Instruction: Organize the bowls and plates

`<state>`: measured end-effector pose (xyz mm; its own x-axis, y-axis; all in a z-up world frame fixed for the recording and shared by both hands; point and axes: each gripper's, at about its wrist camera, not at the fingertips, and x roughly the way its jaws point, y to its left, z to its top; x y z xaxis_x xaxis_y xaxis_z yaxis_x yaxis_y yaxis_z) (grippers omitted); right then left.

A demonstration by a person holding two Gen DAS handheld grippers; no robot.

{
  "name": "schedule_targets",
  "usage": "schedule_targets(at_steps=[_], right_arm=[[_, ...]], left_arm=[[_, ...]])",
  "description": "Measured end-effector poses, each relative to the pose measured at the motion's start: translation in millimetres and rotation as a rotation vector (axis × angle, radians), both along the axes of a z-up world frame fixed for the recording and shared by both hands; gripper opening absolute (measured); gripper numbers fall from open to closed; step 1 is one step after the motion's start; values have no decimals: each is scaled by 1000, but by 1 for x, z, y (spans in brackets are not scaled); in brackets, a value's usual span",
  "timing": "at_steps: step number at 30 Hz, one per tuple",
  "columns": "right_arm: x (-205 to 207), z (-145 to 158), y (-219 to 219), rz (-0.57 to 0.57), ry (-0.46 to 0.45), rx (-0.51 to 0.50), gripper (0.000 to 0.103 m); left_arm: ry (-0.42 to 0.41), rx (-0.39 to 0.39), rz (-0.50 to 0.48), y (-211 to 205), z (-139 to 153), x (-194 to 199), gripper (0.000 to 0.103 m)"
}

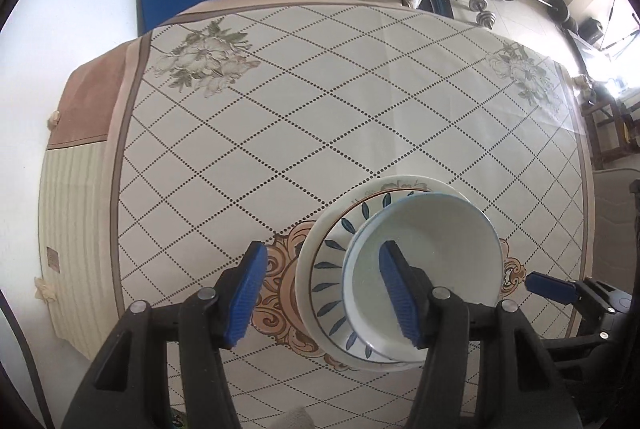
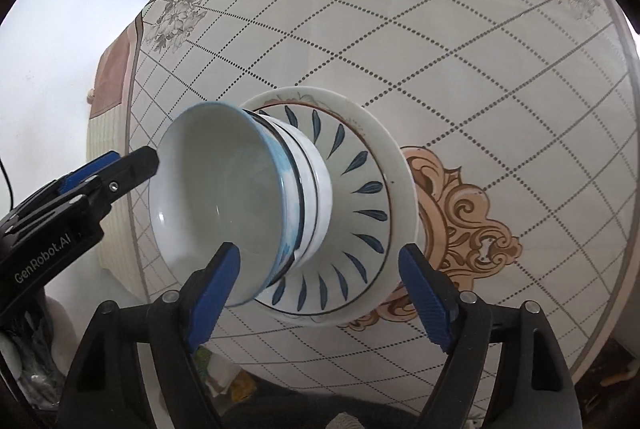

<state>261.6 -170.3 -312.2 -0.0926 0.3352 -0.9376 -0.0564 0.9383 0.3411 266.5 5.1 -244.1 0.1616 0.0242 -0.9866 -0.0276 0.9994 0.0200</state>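
We hold our left gripper [image 1: 324,295] and right gripper [image 2: 320,295] wide apart, gripping nothing. The bowls [image 2: 224,205] sit stacked on the leaf-patterned plate [image 2: 360,185], itself on a larger white plate [image 2: 394,165], over the table's [image 1: 280,109] orange medallion [image 2: 468,213]. Beyond the medallion, checked cloth runs bare to the far edge.

Your left gripper [image 1: 324,293] hangs with its blue-padded fingers [image 1: 245,295] spread wide, nothing between them. Your right gripper [image 2: 320,297] points forward just beside it, its jaws parted as widely and equally unloaded. Each gripper's black tip edges into the other's view; they do not touch.
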Motion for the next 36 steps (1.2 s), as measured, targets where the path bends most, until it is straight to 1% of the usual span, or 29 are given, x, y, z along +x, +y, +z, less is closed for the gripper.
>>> schedule_targets(at_steps=[3,5,7,8,10,12,14,15,16,19,21,25,31,34,36], right_arm=[[-15,27,-3,12,-97,-86,98],[-27,45,-4,7,-152,-127,99],[-40,61,-7,-4,-192,-152,101],[-46,70,-8,-10,-212,-158,103],[-60,86,-7,-19,-254,-180,103],[-73,102,-7,-31,-289,-198,103],[-87,117,-4,-47,-320,-203,103],[-94,124,-4,-54,-334,-209,103],[-101,131,-2,-59,-350,-215,103],[-122,153,2,-82,-403,-239,103],[-134,165,5,-102,-420,-244,103],[-154,184,10,-133,-449,-254,103],[-182,212,10,-156,-501,-258,103],[-199,233,8,-161,-549,-250,103],[-212,251,3,-171,-586,-251,103]], left_arm=[[-46,5,17,2,19,-19,56],[-87,23,17,0,33,-33,60],[-133,38,15,0,46,-46,71],[-154,44,13,0,53,-52,72],[-180,36,8,1,64,-62,83],[-206,27,11,3,74,-74,83],[-242,35,8,4,85,-85,85],[-261,41,7,5,91,-91,92],[-277,40,0,5,96,-97,94],[-318,31,-8,8,110,-111,94],[-337,32,-17,10,118,-121,94],[-358,8,-34,14,133,-140,95],[-382,-12,-33,14,155,-166,95],[-415,-27,-18,11,174,-182,95],[-447,-20,-8,6,190,-195,95]])
